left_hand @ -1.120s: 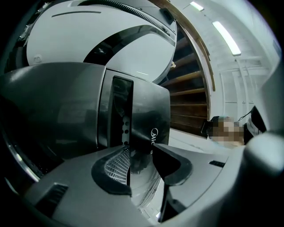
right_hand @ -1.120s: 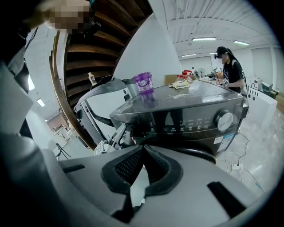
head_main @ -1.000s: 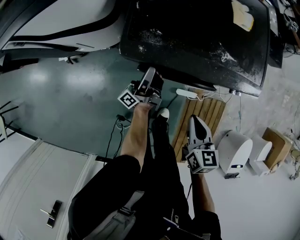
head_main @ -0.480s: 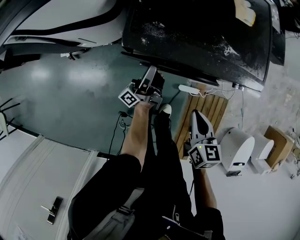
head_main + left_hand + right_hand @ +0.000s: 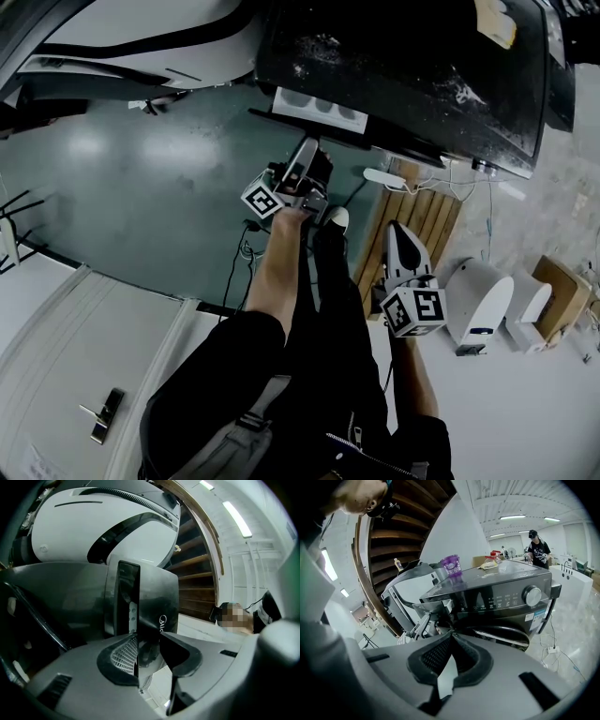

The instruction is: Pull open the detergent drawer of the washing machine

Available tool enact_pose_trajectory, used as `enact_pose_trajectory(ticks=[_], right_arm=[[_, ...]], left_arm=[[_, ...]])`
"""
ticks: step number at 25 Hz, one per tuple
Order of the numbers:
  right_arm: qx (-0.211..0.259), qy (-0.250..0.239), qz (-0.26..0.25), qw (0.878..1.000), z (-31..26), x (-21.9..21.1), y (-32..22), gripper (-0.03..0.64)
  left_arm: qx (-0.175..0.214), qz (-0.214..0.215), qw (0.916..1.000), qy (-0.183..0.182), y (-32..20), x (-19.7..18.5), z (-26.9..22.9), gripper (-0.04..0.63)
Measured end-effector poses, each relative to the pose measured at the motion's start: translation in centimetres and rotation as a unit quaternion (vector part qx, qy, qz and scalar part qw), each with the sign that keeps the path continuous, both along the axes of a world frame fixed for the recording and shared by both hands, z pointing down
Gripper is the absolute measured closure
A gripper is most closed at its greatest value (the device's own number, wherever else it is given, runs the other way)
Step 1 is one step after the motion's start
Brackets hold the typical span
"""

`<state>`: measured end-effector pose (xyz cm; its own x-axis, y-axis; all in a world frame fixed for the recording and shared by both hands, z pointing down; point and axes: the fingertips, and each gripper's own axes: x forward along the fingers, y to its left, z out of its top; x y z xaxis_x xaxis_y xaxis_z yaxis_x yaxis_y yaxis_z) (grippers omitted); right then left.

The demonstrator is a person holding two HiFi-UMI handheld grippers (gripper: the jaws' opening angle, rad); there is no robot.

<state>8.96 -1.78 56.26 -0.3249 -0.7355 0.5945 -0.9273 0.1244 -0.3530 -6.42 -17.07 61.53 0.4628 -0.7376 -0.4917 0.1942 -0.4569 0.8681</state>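
Detergent drawer (image 5: 317, 105) now out, front in left claw (image 5: 147, 645).

detergent drawer (image 5: 319, 105) juts partly open from black washing machine (image 5: 403, 56).

Glossy black washer (image 5: 403, 56), drawer (image 5: 319, 105) pale inside; teal floor (image 5: 141, 178); tan slatted pallet (image 5: 441, 211); black-and-white squares on left gripper (image 5: 307, 145), right gripper (image 5: 394, 230).

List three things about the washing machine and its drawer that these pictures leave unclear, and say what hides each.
1. What the drawer holds: head view, compartments too small, rear part inside the washing machine.
2. The print on the drawer front: left gripper view, cut short by the left tool gripping it.
3. The door: right gripper view, lower part behind the right tool.
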Motion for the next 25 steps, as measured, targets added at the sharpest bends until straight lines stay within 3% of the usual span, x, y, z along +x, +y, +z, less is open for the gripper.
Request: enact_pose_trajectory(ticks=[25], right_arm=[[0.001, 0.005, -0.037, 0.999, 0.0, -0.2, 3.3, 0.611]], left_arm=[[-0.002, 0.021, 0.9998, -0.007, 8.6, -1.9, 0.8, 0.457]])
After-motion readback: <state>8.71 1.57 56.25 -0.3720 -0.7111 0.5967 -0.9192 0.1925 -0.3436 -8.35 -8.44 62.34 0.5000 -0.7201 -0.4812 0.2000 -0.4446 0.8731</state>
